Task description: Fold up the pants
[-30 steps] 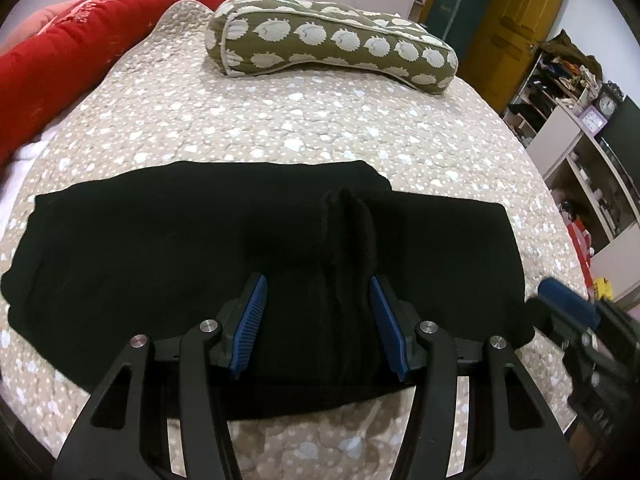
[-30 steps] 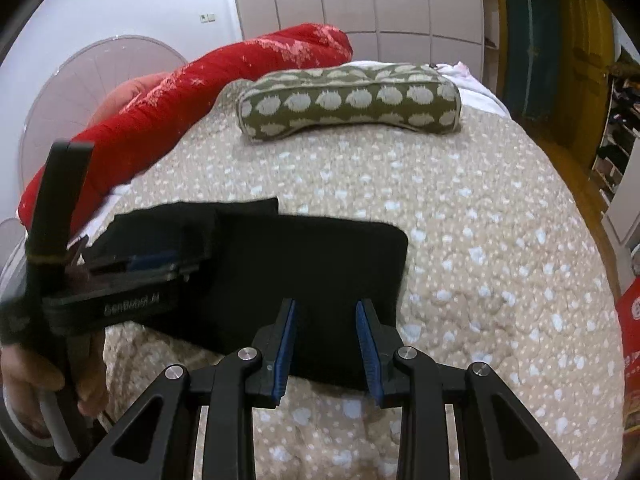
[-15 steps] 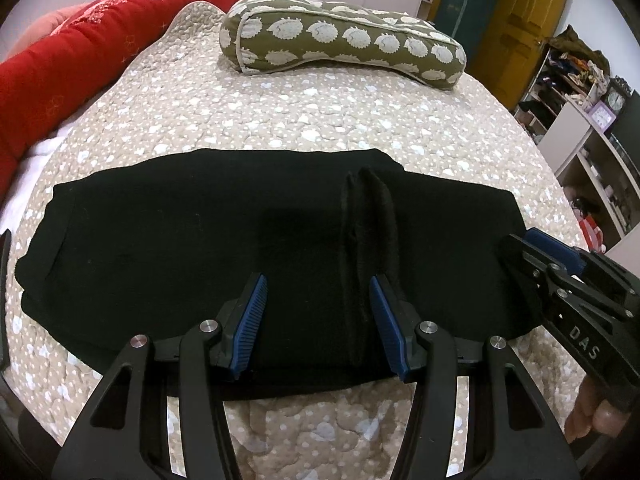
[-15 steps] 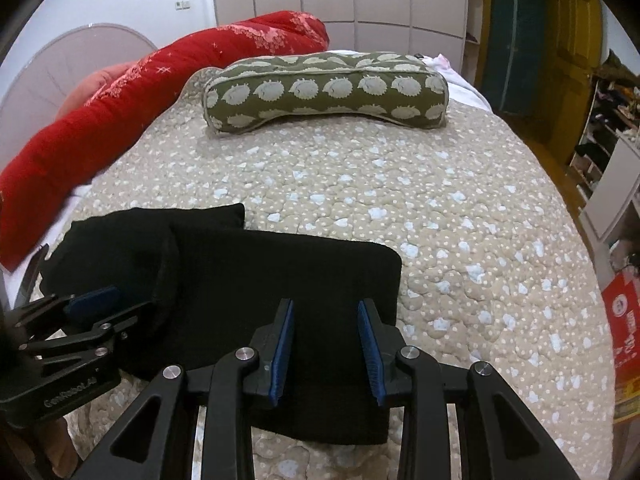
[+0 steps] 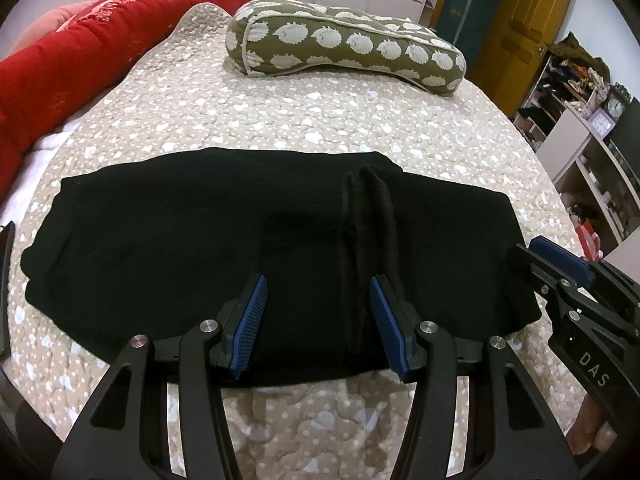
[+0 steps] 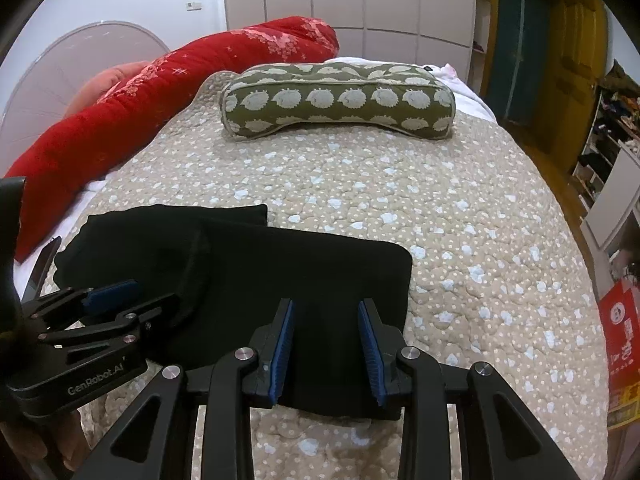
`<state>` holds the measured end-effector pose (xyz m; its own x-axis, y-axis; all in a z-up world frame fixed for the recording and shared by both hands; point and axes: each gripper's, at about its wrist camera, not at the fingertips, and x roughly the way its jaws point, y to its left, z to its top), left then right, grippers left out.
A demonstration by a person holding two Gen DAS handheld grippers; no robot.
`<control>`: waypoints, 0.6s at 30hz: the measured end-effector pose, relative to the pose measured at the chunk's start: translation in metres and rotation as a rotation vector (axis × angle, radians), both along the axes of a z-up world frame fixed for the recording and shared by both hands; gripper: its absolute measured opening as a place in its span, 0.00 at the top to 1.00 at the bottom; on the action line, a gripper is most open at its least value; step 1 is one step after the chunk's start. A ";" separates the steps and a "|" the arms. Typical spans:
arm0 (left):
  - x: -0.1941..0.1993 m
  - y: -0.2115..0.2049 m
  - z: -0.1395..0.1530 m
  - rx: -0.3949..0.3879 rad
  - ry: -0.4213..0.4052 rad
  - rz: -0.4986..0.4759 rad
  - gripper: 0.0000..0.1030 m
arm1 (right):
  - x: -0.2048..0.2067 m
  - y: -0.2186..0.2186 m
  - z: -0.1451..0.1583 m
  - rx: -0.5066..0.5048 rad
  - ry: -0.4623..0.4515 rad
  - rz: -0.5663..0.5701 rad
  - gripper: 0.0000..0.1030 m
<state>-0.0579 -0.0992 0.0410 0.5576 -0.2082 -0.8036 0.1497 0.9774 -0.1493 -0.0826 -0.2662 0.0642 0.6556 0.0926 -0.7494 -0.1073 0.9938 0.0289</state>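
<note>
Lying across the quilted beige bedspread [image 5: 328, 128], the black pants [image 5: 180, 240] are seen folded into a long band, with a raised ridge of bunched cloth [image 5: 366, 232] running from 12 to 6 o'clock just right of the left wrist view's centre. The left claw [image 5: 318, 320] is held over the near edge of the pants at 6 o'clock, its blue pads [image 5: 250, 322] spread well apart with nothing gripped between them. In the right wrist view the right claw [image 6: 326, 348] is found over the near right part of the pants [image 6: 304, 272], its pads likewise parted and empty; whether the tips touch the cloth cannot be told. From the left wrist view, the right claw [image 5: 560, 260] is seen at 3 o'clock, beside the pants' right end. An olive bolster pillow with a pale hedgehog print [image 6: 336, 100] is laid across the bed at 12 o'clock, and a red patterned duvet roll [image 6: 160, 92] is stretched along the 10 o'clock side. A red carton [image 6: 620, 328] is seen off the bed at 4 o'clock.
</note>
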 end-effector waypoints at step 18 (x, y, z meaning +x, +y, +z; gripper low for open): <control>-0.021 0.057 0.014 -0.042 -0.016 0.098 0.41 | 0.006 0.022 0.000 0.106 -0.009 0.120 0.69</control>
<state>-0.0792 -0.0421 0.0551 0.5895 -0.1850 -0.7863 0.0565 0.9805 -0.1884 -0.0761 -0.2442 0.0645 0.6419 0.2489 -0.7253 -0.2262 0.9652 0.1310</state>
